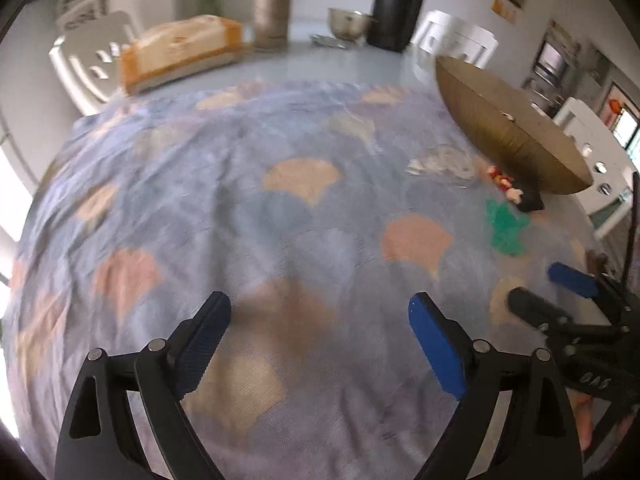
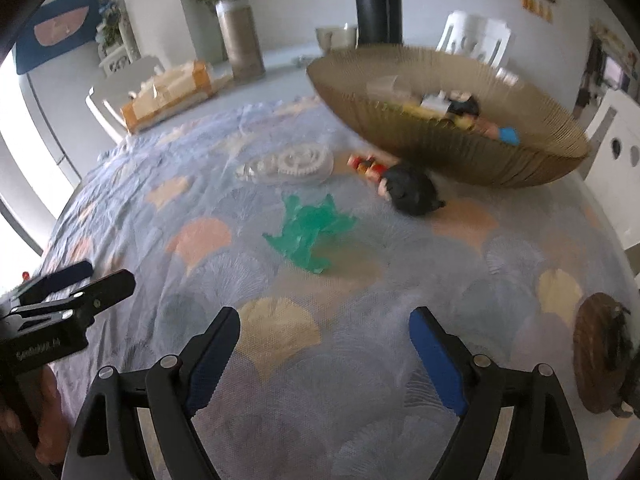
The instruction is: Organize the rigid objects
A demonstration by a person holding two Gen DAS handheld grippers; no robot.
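A wide gold ribbed bowl (image 2: pixel 460 156) stands at the far right of the table and holds several small toys (image 2: pixel 468 110). On the patterned cloth before it lie a green translucent figure (image 2: pixel 308 226), a white gear piece (image 2: pixel 290 166) and a black-haired doll (image 2: pixel 404 186). My right gripper (image 2: pixel 324 344) is open and empty, well short of the green figure. My left gripper (image 1: pixel 320 332) is open and empty over bare cloth. In the left wrist view the bowl (image 1: pixel 508 132), green figure (image 1: pixel 504 228), gear piece (image 1: pixel 440 166) and doll (image 1: pixel 516 192) sit far right.
An orange-and-white box (image 1: pixel 180 54), a gold canister (image 1: pixel 272 4), a black cylinder (image 1: pixel 400 0) and a metal bowl (image 1: pixel 350 24) stand along the far edge. A brown woven disc (image 2: pixel 600 352) lies at the right. White chairs (image 1: pixel 88 60) surround the table.
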